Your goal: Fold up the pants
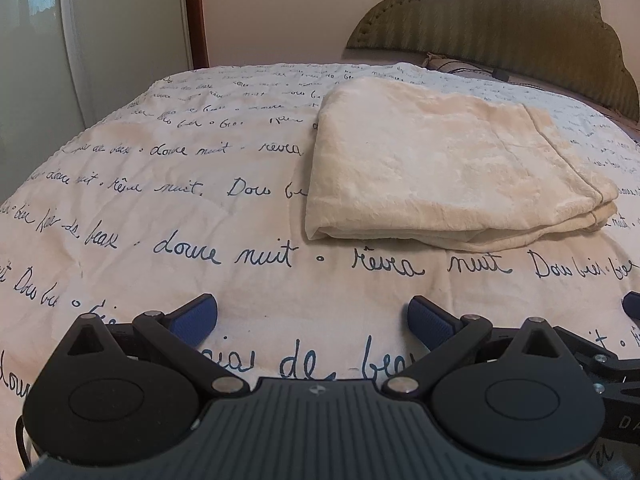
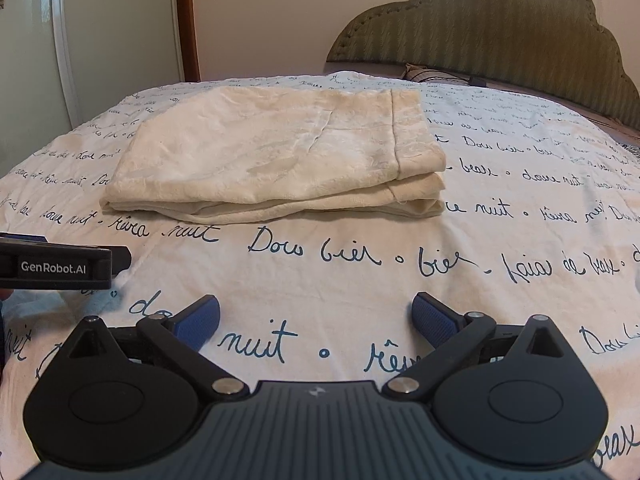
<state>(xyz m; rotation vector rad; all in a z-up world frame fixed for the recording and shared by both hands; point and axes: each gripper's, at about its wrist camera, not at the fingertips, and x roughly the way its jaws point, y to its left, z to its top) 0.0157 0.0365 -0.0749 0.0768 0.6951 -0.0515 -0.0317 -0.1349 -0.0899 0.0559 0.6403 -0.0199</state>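
Note:
The cream pants (image 1: 444, 172) lie folded in a flat stack on the bed, ahead and right in the left wrist view, ahead and centre-left in the right wrist view (image 2: 276, 152). My left gripper (image 1: 312, 320) is open and empty, low over the bedspread, short of the pants. My right gripper (image 2: 316, 320) is open and empty too, also short of the stack. The left gripper's side (image 2: 60, 266) shows at the left edge of the right wrist view. The right gripper's fingertip (image 1: 632, 306) shows at the right edge of the left wrist view.
The white bedspread (image 1: 180, 216) with dark handwriting print covers the bed. A green padded headboard (image 1: 508, 36) stands at the far right, with a pillow and a cable below it. A white wardrobe (image 1: 60, 40) and a wall stand beyond the bed's far left edge.

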